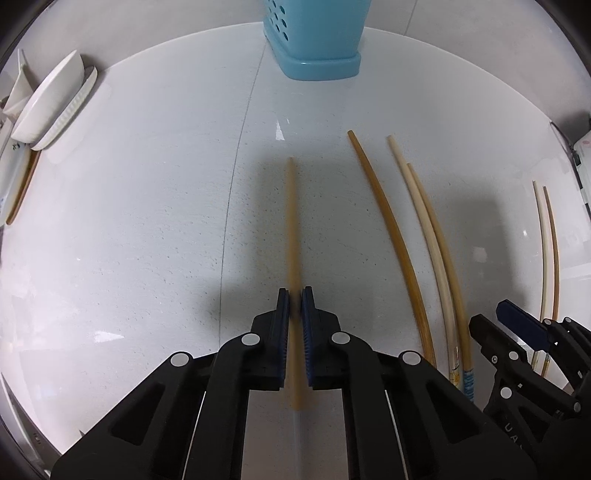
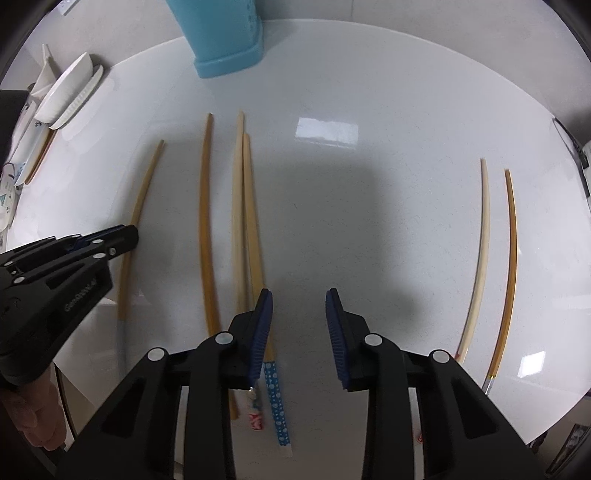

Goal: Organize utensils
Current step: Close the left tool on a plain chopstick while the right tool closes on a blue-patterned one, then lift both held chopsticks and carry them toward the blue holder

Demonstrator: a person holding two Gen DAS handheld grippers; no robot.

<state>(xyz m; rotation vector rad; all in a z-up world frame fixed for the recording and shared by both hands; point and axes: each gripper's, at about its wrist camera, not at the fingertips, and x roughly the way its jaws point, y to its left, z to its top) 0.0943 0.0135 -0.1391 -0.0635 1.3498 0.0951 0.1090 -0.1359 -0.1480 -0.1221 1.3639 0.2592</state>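
My left gripper [image 1: 294, 291] is shut on a tan chopstick [image 1: 293, 221] that points away toward the blue utensil holder [image 1: 317, 40]; it also shows in the right wrist view [image 2: 142, 195]. To its right on the white counter lie a brown chopstick [image 1: 388, 229] and a pale pair [image 1: 432, 240]. My right gripper [image 2: 299, 295] is open and empty, just right of that pair [image 2: 243, 221]. Two more chopsticks [image 2: 498, 258] lie at the far right. The holder [image 2: 221, 33] stands at the back.
White bowls and plates [image 1: 51, 107] are stacked at the counter's left edge. A seam line [image 1: 236, 177] runs along the counter. The left gripper [image 2: 122, 240] reaches in from the left in the right wrist view.
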